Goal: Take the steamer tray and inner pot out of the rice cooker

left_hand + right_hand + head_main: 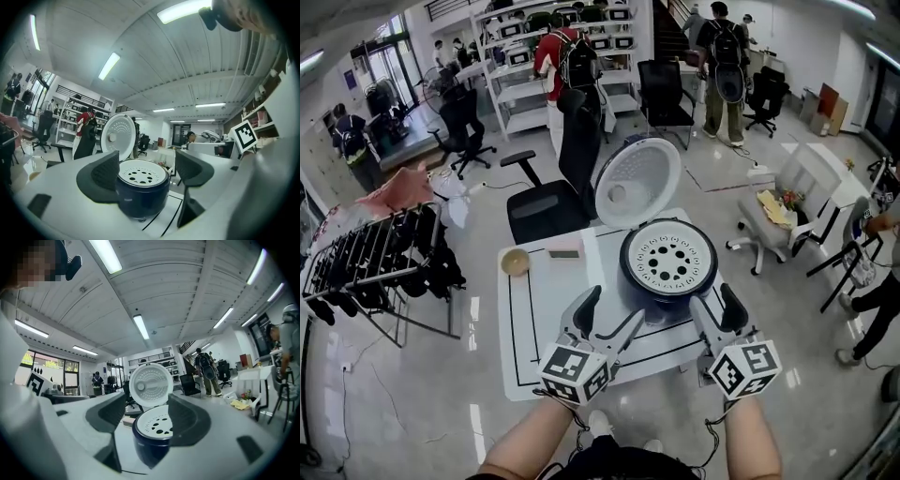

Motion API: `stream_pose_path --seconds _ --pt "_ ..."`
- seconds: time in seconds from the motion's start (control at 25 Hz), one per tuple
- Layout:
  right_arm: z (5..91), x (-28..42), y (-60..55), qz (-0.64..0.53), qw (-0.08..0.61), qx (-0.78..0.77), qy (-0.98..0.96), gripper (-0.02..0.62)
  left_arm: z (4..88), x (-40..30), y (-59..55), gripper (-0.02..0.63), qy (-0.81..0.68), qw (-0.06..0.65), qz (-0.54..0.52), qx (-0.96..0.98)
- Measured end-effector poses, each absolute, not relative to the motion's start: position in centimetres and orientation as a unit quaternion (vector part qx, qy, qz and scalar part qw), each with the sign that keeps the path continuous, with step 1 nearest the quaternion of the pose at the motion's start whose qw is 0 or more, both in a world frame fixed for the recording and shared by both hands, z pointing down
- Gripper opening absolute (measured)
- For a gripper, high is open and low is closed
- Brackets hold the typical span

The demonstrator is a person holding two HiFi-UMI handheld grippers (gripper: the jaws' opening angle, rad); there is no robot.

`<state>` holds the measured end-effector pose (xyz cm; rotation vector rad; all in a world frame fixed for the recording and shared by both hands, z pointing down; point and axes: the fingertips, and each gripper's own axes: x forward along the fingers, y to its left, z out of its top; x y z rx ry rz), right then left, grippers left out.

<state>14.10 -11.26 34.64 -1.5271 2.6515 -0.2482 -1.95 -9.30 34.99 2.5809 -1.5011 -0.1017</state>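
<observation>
A dark blue round rice cooker (pixel 624 267) stood on a white table (pixel 546 323), its white domed lid (pixel 637 181) raised behind it. A white perforated steamer tray (pixel 667 256) sat in the cooker's mouth. Just in front of the cooker, the left gripper (pixel 616 303) and right gripper (pixel 711 295) hovered with jaws apart, holding nothing and not touching it.
</observation>
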Motion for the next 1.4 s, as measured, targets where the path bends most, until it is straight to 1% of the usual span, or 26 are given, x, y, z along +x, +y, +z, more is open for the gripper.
stream_pose_path --seconds 0.4,0.68,0.92,1.08,1.4 --pt "35.9 10.5 -16.6 -0.085 0.022 -0.543 0.835 0.268 36.3 -5.1 -15.4 0.362 -0.455 0.093 -0.021 0.885" --pt "36.1 10.1 -17.4 -0.081 0.012 -0.578 0.812 0.268 37.1 -5.2 -16.7 0.362 -0.422 0.100 -0.009 0.901" --pt "36.9 11.3 -18.5 -0.080 -0.012 -0.592 0.802 0.268 37.7 -4.7 -17.5 0.362 -0.416 0.109 -0.005 0.903" --pt "37.8 12.1 -19.9 -0.076 -0.041 -0.595 0.799 0.270 37.9 -4.5 -18.3 0.362 -0.422 0.110 -0.003 0.900" --pt "40.9 14.6 -24.3 -0.106 -0.084 -0.596 0.792 0.269 39.5 -3.2 -20.9 0.362 -0.448 0.120 0.015 0.886"
